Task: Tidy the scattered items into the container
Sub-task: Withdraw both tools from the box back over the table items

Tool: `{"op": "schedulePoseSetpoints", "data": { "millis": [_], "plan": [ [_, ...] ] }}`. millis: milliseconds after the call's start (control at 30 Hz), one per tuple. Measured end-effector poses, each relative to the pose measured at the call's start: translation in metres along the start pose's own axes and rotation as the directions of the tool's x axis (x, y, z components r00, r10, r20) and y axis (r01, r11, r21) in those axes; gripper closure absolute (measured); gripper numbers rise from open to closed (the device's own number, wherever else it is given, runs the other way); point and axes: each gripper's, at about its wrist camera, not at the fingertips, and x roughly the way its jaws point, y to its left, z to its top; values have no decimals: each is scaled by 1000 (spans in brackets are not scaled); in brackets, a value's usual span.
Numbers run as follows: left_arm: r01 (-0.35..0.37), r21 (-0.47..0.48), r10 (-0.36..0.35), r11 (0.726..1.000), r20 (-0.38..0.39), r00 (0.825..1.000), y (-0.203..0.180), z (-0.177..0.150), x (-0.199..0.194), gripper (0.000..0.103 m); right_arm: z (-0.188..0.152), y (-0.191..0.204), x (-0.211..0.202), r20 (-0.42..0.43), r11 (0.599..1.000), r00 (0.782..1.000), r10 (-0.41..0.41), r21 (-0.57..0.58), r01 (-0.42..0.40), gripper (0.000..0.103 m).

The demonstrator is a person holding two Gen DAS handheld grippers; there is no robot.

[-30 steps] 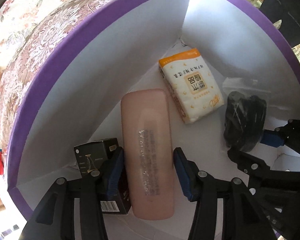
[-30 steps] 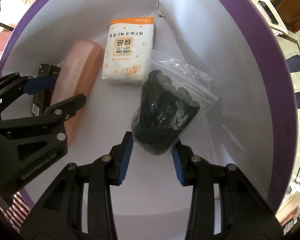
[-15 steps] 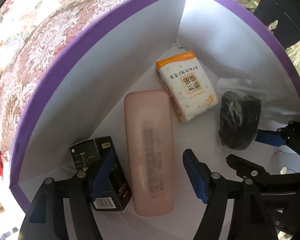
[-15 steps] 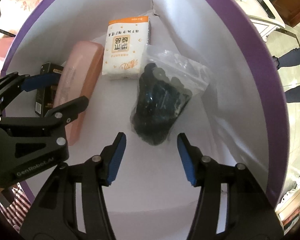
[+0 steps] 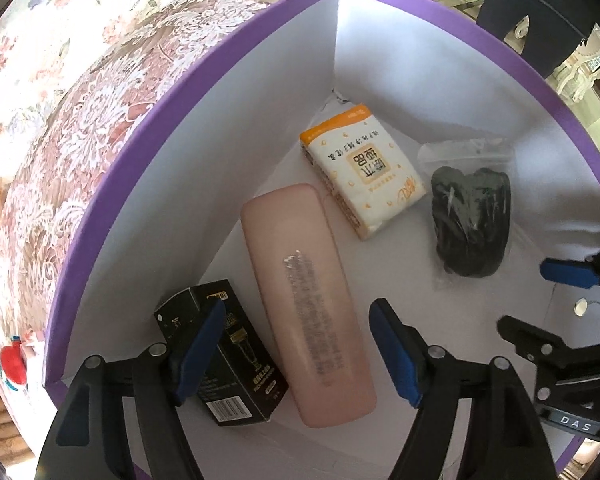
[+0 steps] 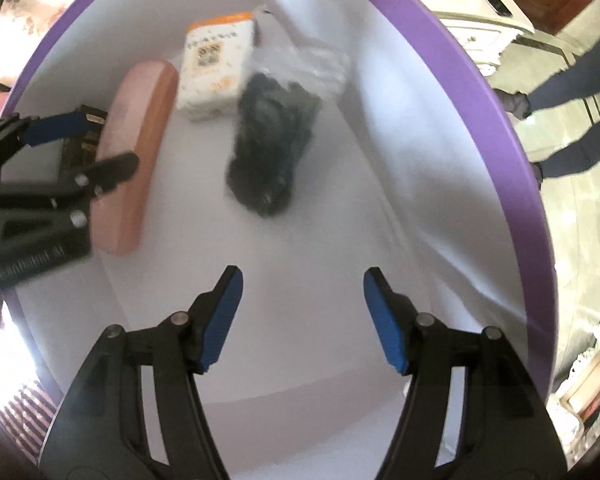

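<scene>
— When we looked along the left gripper (image 5: 296, 348), how did its jaws stand?

— We saw them spread wide, holding nothing. The pink case (image 5: 306, 292) lay between the blue pads without touching either, and the black box (image 5: 224, 360) sat just beside the left pad, against the case's side.

— And the right gripper (image 6: 302, 316)?

— We found it released too, jaws well apart over bare white floor of the purple-rimmed container (image 6: 512, 120). The bagged black bundle (image 6: 272, 160) lay ahead of it, clear of both pads, though that view was blurred.

— Where were the other things?

— We saw the tissue pack (image 5: 364, 168) toward the far corner, between case and bundle.
</scene>
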Motion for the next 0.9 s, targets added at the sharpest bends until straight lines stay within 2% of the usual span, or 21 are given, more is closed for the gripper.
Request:
{"op": "schedulePoseSetpoints", "data": {
  "millis": [100, 267, 400, 500, 600, 700, 767, 833, 900],
  "plan": [
    [-63, 38, 62, 997, 27, 998, 4, -5, -3, 27, -11, -11, -3, 2, 1000, 1000, 9, 11, -9, 37],
    [74, 23, -75, 997, 47, 996, 21, -14, -14, 24, -16, -18, -21, 40, 1000, 999, 13, 22, -14, 37],
    [120, 38, -123, 992, 99, 987, 25, -24, -31, 21, -17, -26, -37, 74, 998, 997, 28, 45, -31, 37],
    [179, 41, -183, 983, 127, 975, 22, -13, -72, 21, -11, -4, -33, 100, 996, 994, 44, 79, -52, 37],
    [255, 31, -256, 967, 172, 951, 27, -22, -94, 21, -23, 46, -17, 136, 989, 988, 66, 122, -83, 36],
    [330, 8, -324, 944, 219, 921, 16, -11, -112, 20, -39, 68, -32, 171, 981, 982, 80, 163, -108, 36],
    [371, -15, -355, 929, 255, 899, 41, -5, -116, 18, -56, 88, -36, 198, 974, 977, 85, 191, -123, 36],
    [403, -45, -375, 914, 285, 882, 57, -9, -119, 16, -57, 104, -44, 227, 970, 971, 80, 206, -128, 36],
    [426, -87, -382, 901, 308, 871, 74, -21, -132, 14, -57, 121, -57, 258, 969, 963, 73, 210, -129, 36]
  ]
}}
